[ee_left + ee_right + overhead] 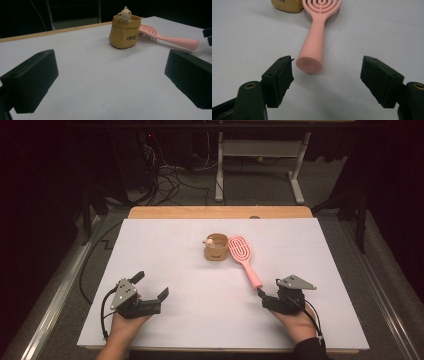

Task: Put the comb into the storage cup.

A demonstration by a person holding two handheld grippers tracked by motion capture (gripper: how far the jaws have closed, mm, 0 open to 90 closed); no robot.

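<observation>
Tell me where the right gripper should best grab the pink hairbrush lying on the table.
Probably by the handle end: the pink hairbrush lies flat with its handle toward the right gripper, whose jaws stand open either side of the butt. Come in low along the handle; the head lies beside the yellow pot.

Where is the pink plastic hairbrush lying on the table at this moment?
In the high view, the pink plastic hairbrush lies flat right of the table's centre, its head beside the yellow pouch-shaped cup and its handle end just before the right gripper.

White-topped table [165, 245], wood edge at far side. On it: yellow pot [216, 247] touching pink hairbrush [244, 259], mid-table.
</observation>
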